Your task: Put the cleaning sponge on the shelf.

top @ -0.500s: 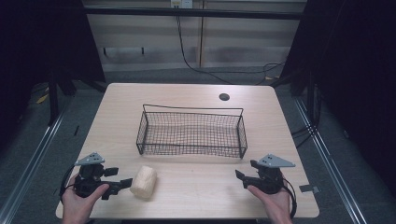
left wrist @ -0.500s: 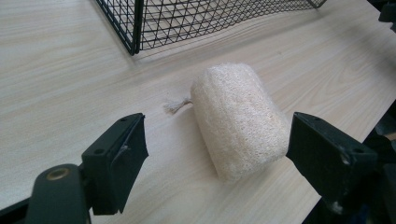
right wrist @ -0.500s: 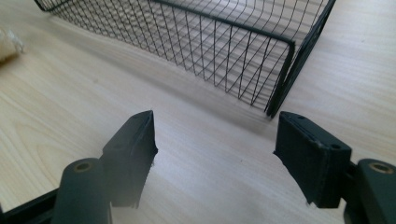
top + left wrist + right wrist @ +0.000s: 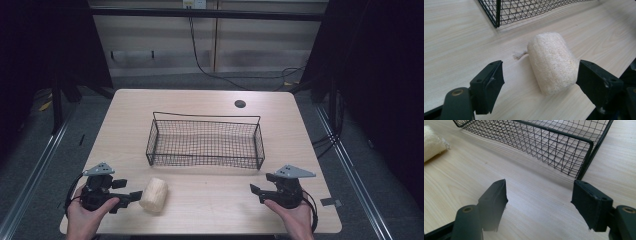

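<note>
- Left gripper (image 4: 131, 196) sits low at the near-left of the table (image 4: 210, 205), jaws wide apart w/ nothing clamped; loofah (image 4: 153, 194) lies just past the tips, one end partly betw. them in the left gripper view (image 4: 552, 65).
- Loofah = pale, rough, cylinder-ish, lying on its side on the wood, just in front of the wire basket (image 4: 205, 144), not in it. Small frayed string end at the far end (image 4: 519, 54).
- Right gripper (image 4: 260, 189) rests at near-right, jaws parted in its own view, nothing betw. them, just bare tabletop; basket corner (image 4: 584, 157) ahead of it.
- Step in hand, as I read it: grab the loofah w/ the left gripper, prob. for the basket.
- To do it well: slide fwd so both pads straddle the mid-length, not the end; it looks off-centre toward the right-hand jaw, so shift sideways first. Close gently, it's prob. springy and light. Lift clear of the basket rim before moving over.
- Risk: nudging it w/ one jaw may roll it off toward the near edge.
- Surface: light wood-grain top, rounded corners, dark round hole (image 4: 240, 104) at the far side.
- Room: dim, dark curtains at both sides, pale panelled wall behind, cables (image 4: 210, 70) trailing on the grey floor.
</note>
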Demonstrator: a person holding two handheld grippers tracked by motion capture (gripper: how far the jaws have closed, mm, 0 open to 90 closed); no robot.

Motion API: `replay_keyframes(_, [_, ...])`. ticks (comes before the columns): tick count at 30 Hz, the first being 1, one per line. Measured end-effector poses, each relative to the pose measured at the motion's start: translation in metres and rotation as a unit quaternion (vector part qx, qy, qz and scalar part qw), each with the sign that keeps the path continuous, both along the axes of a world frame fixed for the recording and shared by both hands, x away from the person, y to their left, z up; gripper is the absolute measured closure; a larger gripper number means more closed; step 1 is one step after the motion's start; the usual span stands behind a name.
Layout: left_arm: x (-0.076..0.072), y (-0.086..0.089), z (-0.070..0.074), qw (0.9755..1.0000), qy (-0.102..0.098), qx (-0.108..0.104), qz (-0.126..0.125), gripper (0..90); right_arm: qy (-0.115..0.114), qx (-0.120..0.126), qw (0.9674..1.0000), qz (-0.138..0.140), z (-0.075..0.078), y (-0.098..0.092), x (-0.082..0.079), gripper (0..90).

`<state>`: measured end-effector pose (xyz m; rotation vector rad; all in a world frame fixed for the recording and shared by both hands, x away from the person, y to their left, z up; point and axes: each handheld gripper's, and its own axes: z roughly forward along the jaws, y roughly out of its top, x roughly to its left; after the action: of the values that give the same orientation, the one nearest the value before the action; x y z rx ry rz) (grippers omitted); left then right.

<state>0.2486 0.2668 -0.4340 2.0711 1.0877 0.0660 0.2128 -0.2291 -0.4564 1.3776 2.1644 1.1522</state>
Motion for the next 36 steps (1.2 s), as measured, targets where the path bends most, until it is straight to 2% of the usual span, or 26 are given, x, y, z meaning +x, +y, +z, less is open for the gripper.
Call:
replay_keyframes(3, [0.000, 0.001, 0.006, 1.0000, 0.000, -0.009, -0.002, 21.3, 0.010, -0.001, 0.9998, 0.018, 0.001, 0.001, 0.001, 32.2])
replay_keyframes(5, [0.001, 0.001, 0.010, 1.0000, 0.000, -0.009, -0.003, 21.3, 0.010, 0.007, 0.9998, 0.016, 0.001, 0.000, 0.001, 32.2])
replay_keyframes(8, [0.002, 0.000, 0.013, 1.0000, -0.002, -0.003, -0.003, 21.2, 0.008, 0.013, 0.9998, 0.012, 0.003, -0.002, 0.000, 32.0])
replay_keyframes(10, [0.006, -0.004, 0.020, 0.9999, 0.011, 0.006, -0.011, 20.1, 0.007, 0.014, 0.9999, 0.006, 0.004, -0.002, -0.002, 30.5])
replay_keyframes(14, [0.005, -0.008, 0.027, 0.9997, 0.006, 0.012, -0.018, 20.1, 0.005, 0.017, 0.9998, -0.001, 0.004, -0.002, -0.002, 30.2])
replay_keyframes(15, [0.006, -0.010, 0.031, 0.9994, 0.011, 0.018, -0.027, 20.0, 0.007, 0.017, 0.9998, -0.003, 0.004, -0.002, -0.002, 29.8])
replay_keyframes(17, [0.007, -0.012, 0.032, 0.9993, 0.015, 0.020, -0.028, 19.7, 0.009, 0.017, 0.9998, -0.002, 0.004, -0.002, -0.001, 29.2])
replay_keyframes(19, [0.011, -0.018, 0.035, 0.9985, 0.025, 0.034, -0.035, 18.9, 0.011, 0.020, 0.9997, -0.001, 0.003, -0.001, -0.001, 28.0])
replay_keyframes(20, [0.011, -0.018, 0.035, 0.9985, 0.025, 0.034, -0.035, 18.9, 0.011, 0.020, 0.9997, -0.001, 0.003, -0.001, -0.001, 28.0])
replay_keyframes(21, [0.012, -0.023, 0.036, 0.9977, 0.033, 0.046, -0.038, 18.9, 0.013, 0.021, 0.9997, 0.002, 0.003, -0.001, -0.001, 26.6])
replay_keyframes(24, [0.013, -0.028, 0.037, 0.9971, 0.038, 0.053, -0.038, 19.4, 0.018, 0.023, 0.9995, 0.008, 0.004, 0.000, -0.001, 26.7])
replay_keyframes(25, [0.014, -0.031, 0.039, 0.9957, 0.050, 0.067, -0.040, 20.6, 0.017, 0.024, 0.9995, 0.011, 0.004, 0.000, -0.001, 26.6])
replay_keyframes(29, [0.018, -0.038, 0.041, 0.9931, 0.061, 0.090, -0.045, 22.1, 0.020, 0.025, 0.9994, 0.016, 0.004, 0.001, -0.002, 26.6])
replay_keyframes(31, [0.018, -0.040, 0.042, 0.9928, 0.061, 0.092, -0.047, 23.1, 0.021, 0.025, 0.9993, 0.018, 0.003, 0.002, -0.001, 26.6])
replay_keyframes(34, [0.019, -0.048, 0.044, 0.9919, 0.072, 0.095, -0.044, 25.6, 0.023, 0.026, 0.9992, 0.021, 0.003, 0.002, -0.001, 26.6])
replay_keyframes(36, [0.019, -0.050, 0.044, 0.9924, 0.072, 0.092, -0.040, 25.6, 0.022, 0.027, 0.9992, 0.021, 0.003, 0.002, -0.002, 26.6])
